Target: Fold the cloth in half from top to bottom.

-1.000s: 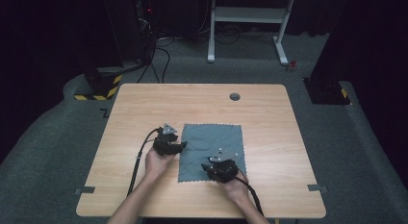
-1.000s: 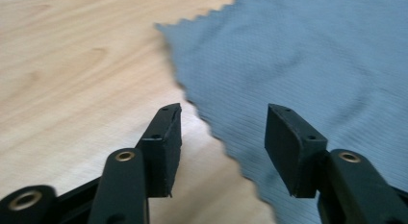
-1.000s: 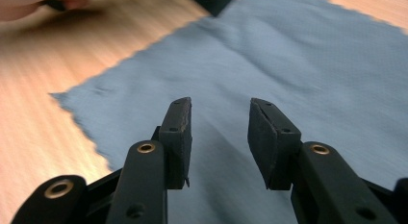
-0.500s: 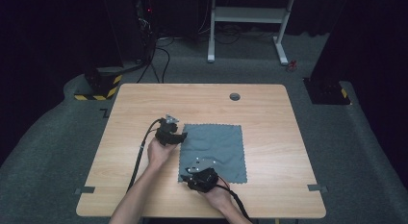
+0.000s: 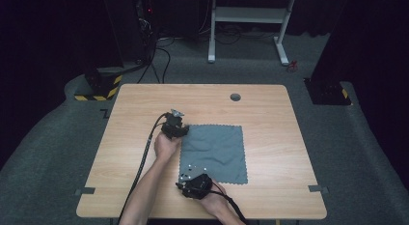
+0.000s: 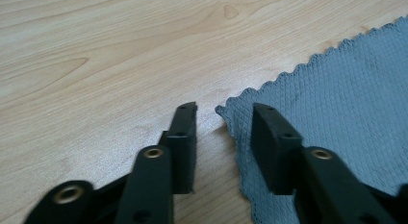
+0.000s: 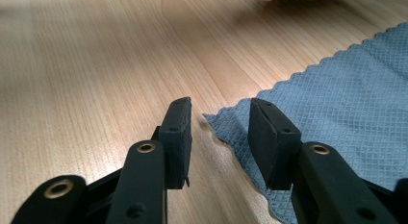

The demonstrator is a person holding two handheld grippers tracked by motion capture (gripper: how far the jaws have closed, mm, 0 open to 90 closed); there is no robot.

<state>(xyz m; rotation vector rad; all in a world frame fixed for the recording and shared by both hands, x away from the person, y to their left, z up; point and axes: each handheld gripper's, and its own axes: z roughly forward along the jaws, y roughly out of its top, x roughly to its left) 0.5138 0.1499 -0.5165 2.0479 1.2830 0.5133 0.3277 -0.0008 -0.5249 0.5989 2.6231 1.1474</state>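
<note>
A grey-blue cloth (image 5: 214,152) with scalloped edges lies flat on the wooden table (image 5: 270,119). My left gripper (image 5: 174,126) sits at its far left corner. In the left gripper view the jaws (image 6: 223,108) stand apart and have just been closing, with the corner of the cloth (image 6: 337,89) between them and untouched. My right gripper (image 5: 193,184) is at the near left corner. In the right gripper view its jaws (image 7: 219,103) have just been opening, and the corner of the cloth (image 7: 346,89) lies on the wood between them, free of the pads.
A round cable hole (image 5: 235,97) sits near the table's far edge. Bare wood lies left and right of the cloth. Beyond the table stand a white frame (image 5: 251,22) and a black-and-yellow base (image 5: 99,87). Cables trail from both grippers toward the near edge.
The right gripper has moved left and nearer, from the cloth's near middle to its near left corner. The left gripper has moved away along the left edge to the far corner.
</note>
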